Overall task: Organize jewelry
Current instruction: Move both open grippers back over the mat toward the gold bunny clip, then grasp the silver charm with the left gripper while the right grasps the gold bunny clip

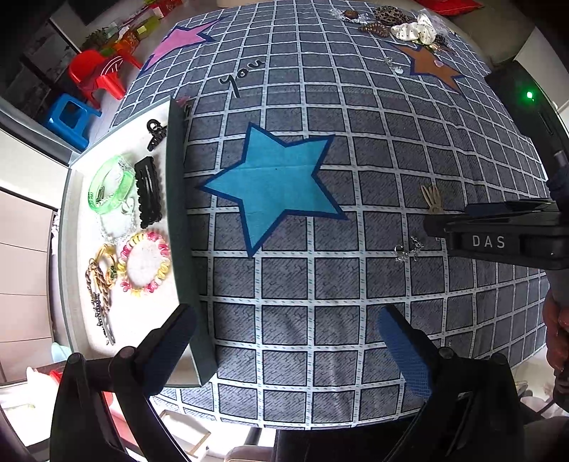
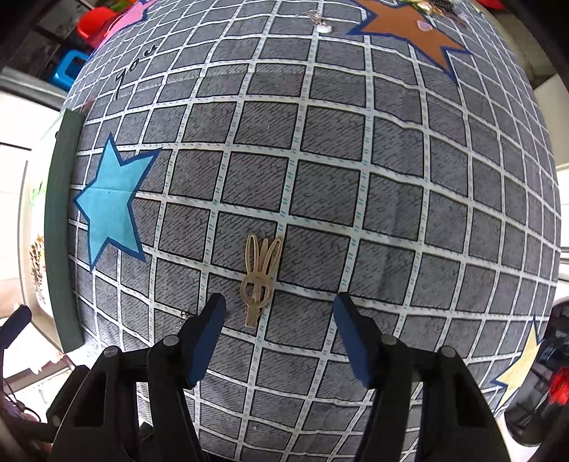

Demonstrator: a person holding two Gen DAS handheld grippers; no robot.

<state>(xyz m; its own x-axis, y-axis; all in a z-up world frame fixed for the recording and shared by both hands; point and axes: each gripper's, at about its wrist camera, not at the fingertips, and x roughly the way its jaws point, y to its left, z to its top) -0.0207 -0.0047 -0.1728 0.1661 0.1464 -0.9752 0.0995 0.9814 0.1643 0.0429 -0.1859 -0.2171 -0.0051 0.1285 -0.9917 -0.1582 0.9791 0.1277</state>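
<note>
A gold rabbit-shaped hair clip lies flat on the grid-patterned cloth, just ahead of my open, empty right gripper; it also shows in the left wrist view. A small silver trinket lies near it. My left gripper is open and empty beside the white tray, which holds a green bangle, black clips, a pink-yellow coil band and braided pieces. The right gripper's body shows at the right edge.
A pile of more accessories sits at the cloth's far edge, with small pieces near an orange star. A blue star marks the cloth's middle. The tray's dark green wall borders the cloth's left side.
</note>
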